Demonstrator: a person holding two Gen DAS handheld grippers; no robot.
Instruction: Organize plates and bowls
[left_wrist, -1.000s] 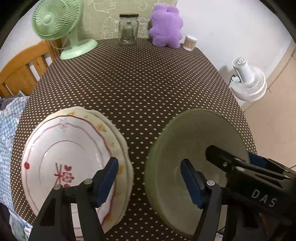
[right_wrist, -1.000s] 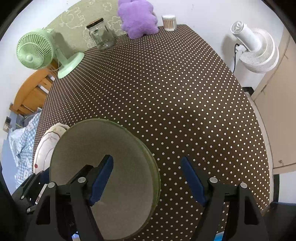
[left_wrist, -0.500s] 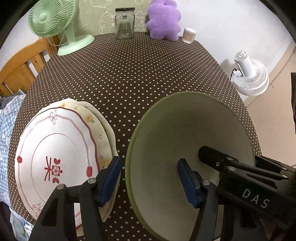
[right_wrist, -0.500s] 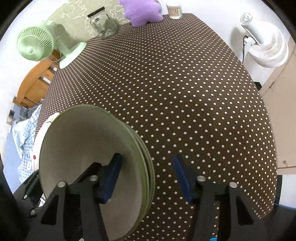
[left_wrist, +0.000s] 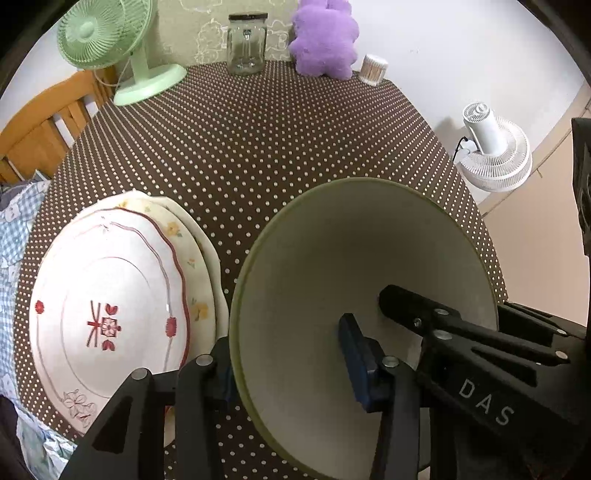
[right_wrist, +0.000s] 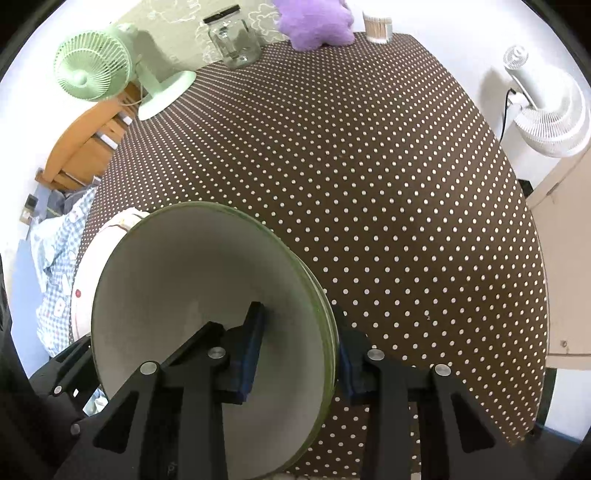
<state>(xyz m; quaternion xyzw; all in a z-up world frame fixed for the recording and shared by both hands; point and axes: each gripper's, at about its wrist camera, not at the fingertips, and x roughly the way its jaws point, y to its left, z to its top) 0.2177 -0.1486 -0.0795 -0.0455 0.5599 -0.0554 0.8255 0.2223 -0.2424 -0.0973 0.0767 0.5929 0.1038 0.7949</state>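
A green plate (left_wrist: 332, 266) stands tilted above the near edge of the dotted table (left_wrist: 258, 140). My left gripper (left_wrist: 288, 365) straddles its left rim, jaws still apart. My right gripper (right_wrist: 295, 350) is shut on the green plate (right_wrist: 184, 280), one pad inside, one behind the rim. Two stacked white patterned plates (left_wrist: 110, 295) lie flat at the near left, beside the green plate; they show partly in the right wrist view (right_wrist: 96, 258).
At the table's far edge stand a green desk fan (left_wrist: 110, 48), a glass jar (left_wrist: 245, 44), a purple plush toy (left_wrist: 323, 40) and a small cup (left_wrist: 373, 70). A white floor fan (left_wrist: 491, 155) stands right of the table. A wooden chair (left_wrist: 44, 125) is at the left.
My right gripper has closed onto the green plate's rim. The plate has tilted up and come nearer. My left gripper has moved over its left rim.
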